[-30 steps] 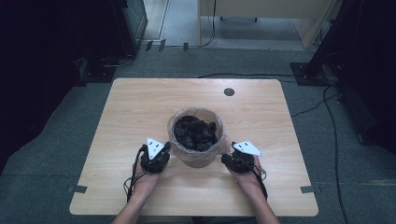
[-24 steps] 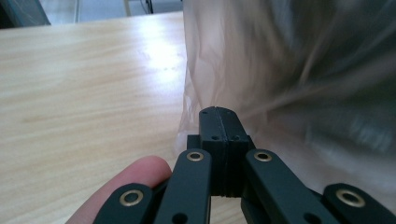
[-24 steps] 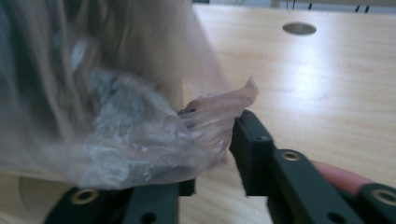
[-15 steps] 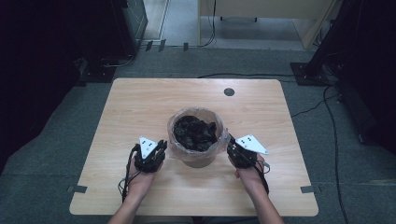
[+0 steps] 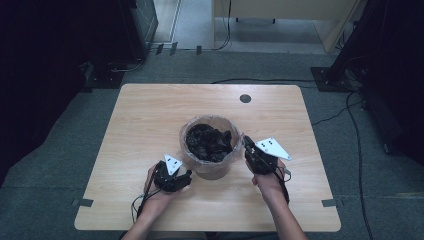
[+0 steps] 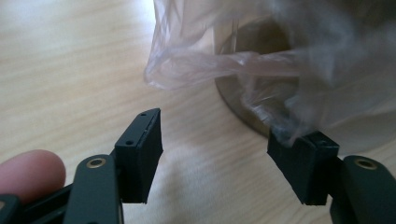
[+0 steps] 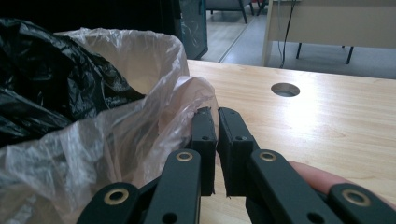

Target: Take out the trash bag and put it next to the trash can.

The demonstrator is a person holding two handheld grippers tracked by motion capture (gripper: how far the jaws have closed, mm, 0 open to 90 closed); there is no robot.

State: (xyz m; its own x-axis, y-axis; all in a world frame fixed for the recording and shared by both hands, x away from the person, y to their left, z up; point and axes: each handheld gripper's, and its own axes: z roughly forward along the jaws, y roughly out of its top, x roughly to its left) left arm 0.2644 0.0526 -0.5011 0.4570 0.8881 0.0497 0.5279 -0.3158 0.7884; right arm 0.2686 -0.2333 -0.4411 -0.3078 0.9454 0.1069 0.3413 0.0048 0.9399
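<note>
A round bin (image 5: pixel 210 169) stands mid-table, lined with a clear plastic bag (image 5: pixel 186 150) and stuffed with crumpled black bags (image 5: pixel 209 142). My left gripper (image 5: pixel 186 176) lies low at the bin's left base. Its jaws have just been opening and now stand open (image 6: pixel 236 128) with only bare table between them. A loose fold of the liner (image 6: pixel 196 70) hangs just ahead, in front of the bin's base (image 6: pixel 243 105). My right gripper (image 5: pixel 246 143) is at the bin's right rim, shut (image 7: pixel 215 112) on the liner's edge (image 7: pixel 140 126), beside the black bags (image 7: pixel 46 84).
The wooden table (image 5: pixel 140 125) has a round cable hole (image 5: pixel 245 98) near its far edge, seen also as the hole (image 7: pixel 285 89) ahead of my right jaws. Dark equipment and cables lie on the floor around the table.
My left gripper has sunk toward the table at the bin's base and its jaws have opened. My right gripper has closed on the liner's edge and risen at the bin's right rim.
</note>
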